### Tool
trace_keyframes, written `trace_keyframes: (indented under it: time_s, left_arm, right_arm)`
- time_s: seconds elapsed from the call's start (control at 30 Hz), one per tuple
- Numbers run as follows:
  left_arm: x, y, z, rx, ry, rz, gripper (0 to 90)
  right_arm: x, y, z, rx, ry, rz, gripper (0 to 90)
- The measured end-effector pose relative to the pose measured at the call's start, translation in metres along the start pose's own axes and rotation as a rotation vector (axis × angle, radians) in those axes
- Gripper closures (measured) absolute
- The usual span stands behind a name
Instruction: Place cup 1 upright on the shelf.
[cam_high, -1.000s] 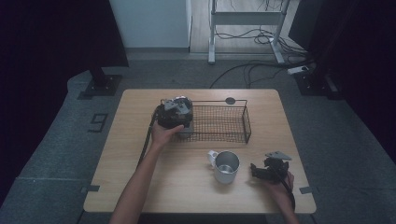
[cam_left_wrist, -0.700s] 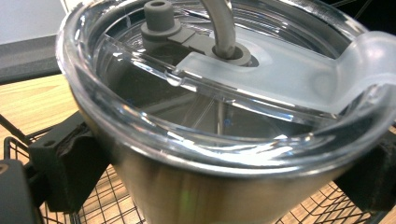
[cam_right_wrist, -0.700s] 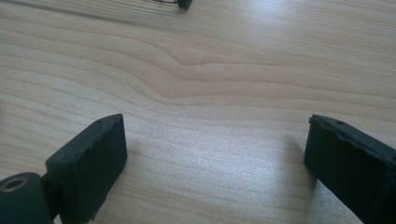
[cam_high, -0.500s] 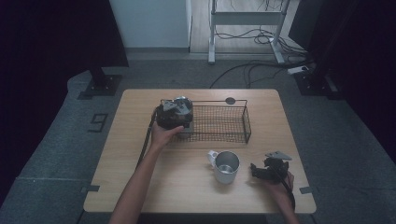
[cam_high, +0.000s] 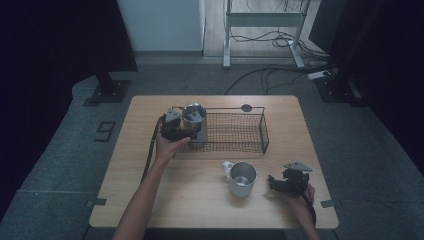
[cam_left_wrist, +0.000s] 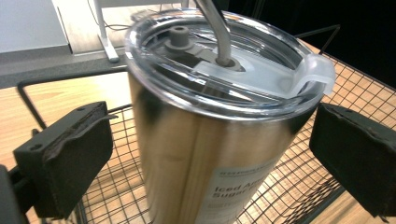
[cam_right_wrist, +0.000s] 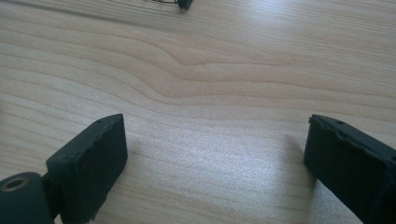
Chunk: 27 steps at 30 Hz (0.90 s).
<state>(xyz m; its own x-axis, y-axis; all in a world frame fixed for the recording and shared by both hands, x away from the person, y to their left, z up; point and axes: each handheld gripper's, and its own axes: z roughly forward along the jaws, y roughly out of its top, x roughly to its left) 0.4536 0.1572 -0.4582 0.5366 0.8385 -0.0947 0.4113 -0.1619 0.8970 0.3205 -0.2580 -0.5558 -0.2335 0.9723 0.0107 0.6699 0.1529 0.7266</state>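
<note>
A steel tumbler (cam_left_wrist: 187, 154) with a clear lid and a straw stands upright in the left end of the black wire basket (cam_high: 263, 131); from above, the tumbler (cam_high: 195, 115) is at the basket's left wall. My left gripper (cam_high: 189, 124) is around it and its jaws have just been opening. In the left gripper view both pads (cam_left_wrist: 70, 154) stand off the tumbler's sides with a gap on each side. My right gripper (cam_high: 275, 183) rests low over the table at the front right, open, with bare wood between its pads (cam_right_wrist: 88, 163).
A steel mug (cam_high: 243, 177) with a white handle stands on the wooden table (cam_high: 150, 200) between the basket and the right gripper. A small dark round thing (cam_high: 246, 107) lies behind the basket. The rest of the basket holds nothing.
</note>
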Motion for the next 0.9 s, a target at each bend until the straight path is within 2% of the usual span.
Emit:
trace_keyframes:
  time_s: [0.13,0.33,0.53,0.7,0.83,0.9]
  left_arm:
    - [0.002,-0.003,-0.010,-0.017,-0.006,-0.015,0.0]
    - [0.002,-0.009,-0.025,-0.031,-0.021,-0.006,0.0]
    - [-0.004,-0.018,-0.052,-0.067,-0.035,0.023,0.2]
    - [-0.009,-0.028,-0.068,-0.071,-0.055,0.018,0.7]
    - [-0.013,-0.037,-0.075,-0.066,-0.056,0.030,2.5]
    - [-0.017,-0.048,-0.081,-0.050,-0.065,0.036,2.6]
  right_arm:
    - [0.000,0.000,0.000,0.000,0.000,0.000,5.9]
    - [0.000,0.000,0.000,-0.001,0.001,0.000,5.9]
    - [0.000,0.000,0.000,-0.001,0.000,0.000,5.9]
    - [0.000,0.000,0.000,0.000,-0.001,0.000,5.9]
    - [0.000,0.000,0.000,-0.001,0.000,0.001,5.9]
    - [0.000,0.000,0.000,0.000,0.000,0.000,5.9]
